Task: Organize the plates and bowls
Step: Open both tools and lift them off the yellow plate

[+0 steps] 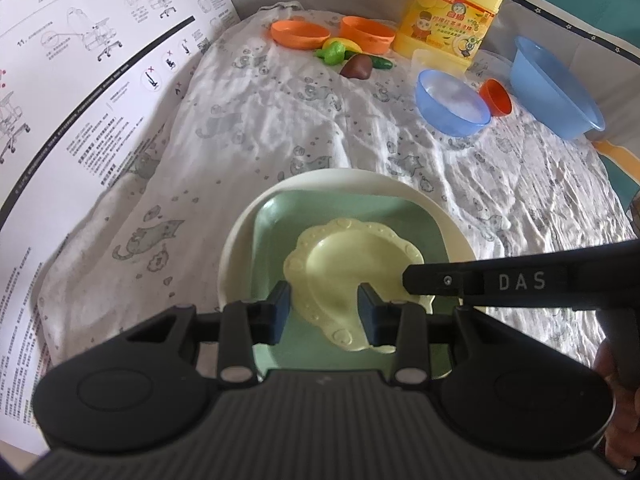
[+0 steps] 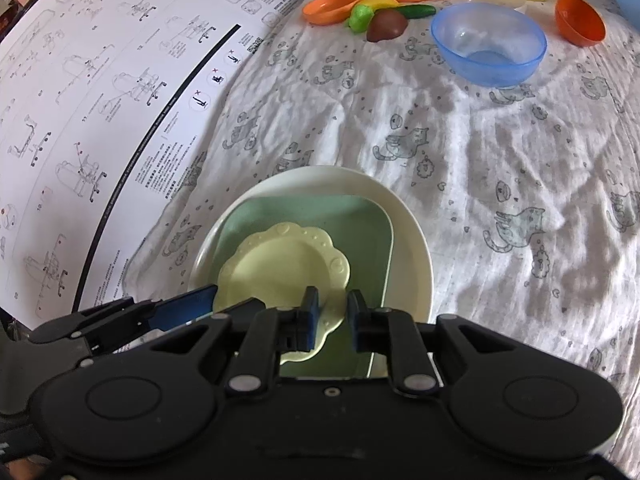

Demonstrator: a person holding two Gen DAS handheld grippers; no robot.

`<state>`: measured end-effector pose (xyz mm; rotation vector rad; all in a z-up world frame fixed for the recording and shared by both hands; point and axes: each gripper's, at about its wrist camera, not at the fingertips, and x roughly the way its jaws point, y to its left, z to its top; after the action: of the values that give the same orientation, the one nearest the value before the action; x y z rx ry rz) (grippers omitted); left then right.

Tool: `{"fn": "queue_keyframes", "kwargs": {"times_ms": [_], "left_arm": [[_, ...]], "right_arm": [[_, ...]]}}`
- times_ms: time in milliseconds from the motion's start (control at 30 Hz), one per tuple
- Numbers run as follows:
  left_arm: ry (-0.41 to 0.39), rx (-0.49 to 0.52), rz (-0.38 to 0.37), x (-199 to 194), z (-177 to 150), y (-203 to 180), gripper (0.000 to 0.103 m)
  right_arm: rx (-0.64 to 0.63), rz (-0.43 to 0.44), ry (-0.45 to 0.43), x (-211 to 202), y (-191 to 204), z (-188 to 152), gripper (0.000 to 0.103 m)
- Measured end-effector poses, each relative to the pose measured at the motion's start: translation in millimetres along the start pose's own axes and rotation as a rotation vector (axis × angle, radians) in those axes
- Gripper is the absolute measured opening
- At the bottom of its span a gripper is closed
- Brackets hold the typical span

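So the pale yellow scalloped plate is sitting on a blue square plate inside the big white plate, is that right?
Not quite. The square plate under the pale yellow scalloped plate is green, not blue; the right wrist view shows it plainly. The rest holds: both sit stacked inside the big white plate.

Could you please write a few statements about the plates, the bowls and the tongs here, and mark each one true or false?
1. The pale yellow scalloped plate lies on top of the green square plate. True.
2. The green square plate sits inside the white round plate. True.
3. The small blue bowl is stacked on the plates. False: it stands apart on the cloth, farther back.
4. The orange cup stands upright. False: it lies tipped on its side.
5. The right tongs hover over the yellow plate's rim. True.
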<state>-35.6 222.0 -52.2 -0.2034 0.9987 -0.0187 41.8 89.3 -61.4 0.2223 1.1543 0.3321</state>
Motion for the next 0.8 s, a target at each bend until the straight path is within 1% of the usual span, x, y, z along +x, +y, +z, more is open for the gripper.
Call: {"fn": "queue_keyframes", "kwargs": {"times_ms": [33,67,100,133,167,200,233,267,300,333,367,400,467,533,633,800], "left_arm": [[-0.001,0.001,0.003,0.1,-0.1,0.3,0.037],[-0.002,0.002,0.009,-0.2,0.0,0.3,0.044],[-0.006,0.001,0.012,-1.2,0.3,0.3,0.050],[-0.016,0.003,0.017,-3.5,0.9,-0.6,0.060],[-0.031,0.010,0.028,-6.6,1.6,-2.3,0.068],[-0.046,0.019,0.047,-10.0,2.5,-4.5,0.071],[-0.059,0.031,0.064,-13.1,3.0,-6.4,0.076],[-0.070,0.039,0.077,-15.7,4.5,-7.7,0.082],[-0.079,0.043,0.086,-18.2,5.7,-8.0,0.087],[-0.084,0.042,0.095,-20.3,7.0,-8.0,0.095],[-0.089,0.037,0.097,-22.5,7.9,-6.9,0.100],[-0.093,0.030,0.093,-24.5,8.6,-5.5,0.101],[-0.096,0.019,0.095,-27.5,9.2,-3.2,0.101],[-0.097,0.011,0.104,-28.9,8.8,-2.1,0.102],[-0.091,-0.001,0.112,-29.2,7.4,-1.2,0.103],[-0.075,-0.006,0.119,-28.2,7.3,-4.6,0.103]], "right_arm": [[0.001,0.000,0.000,-0.1,-0.5,0.4,0.021],[0.003,0.004,-0.004,-0.7,-1.2,0.9,0.025],[0.004,0.013,-0.009,-2.2,-1.6,1.1,0.036],[0.001,0.018,-0.016,-4.1,-1.3,1.5,0.044],[-0.007,0.025,-0.025,-7.1,-0.5,2.0,0.048],[-0.016,0.026,-0.038,-11.0,0.7,2.3,0.056],[-0.025,0.016,-0.055,-15.6,1.6,2.5,0.065],[-0.032,0.009,-0.069,-19.4,1.8,3.0,0.069],[-0.040,0.004,-0.087,-24.4,1.8,3.5,0.076],[-0.044,0.002,-0.102,-29.0,1.5,3.9,0.084],[-0.048,0.003,-0.117,-33.7,0.9,4.2,0.088],[-0.054,0.002,-0.131,-38.0,0.9,4.2,0.093],[-0.073,-0.011,-0.155,-45.5,1.3,3.7,0.096],[-0.090,-0.023,-0.169,-50.0,2.8,2.6,0.103],[-0.102,-0.029,-0.175,-55.8,0.9,-0.6,0.103],[-0.075,-0.031,-0.177,-61.9,-7.9,-5.3,0.103]]}}
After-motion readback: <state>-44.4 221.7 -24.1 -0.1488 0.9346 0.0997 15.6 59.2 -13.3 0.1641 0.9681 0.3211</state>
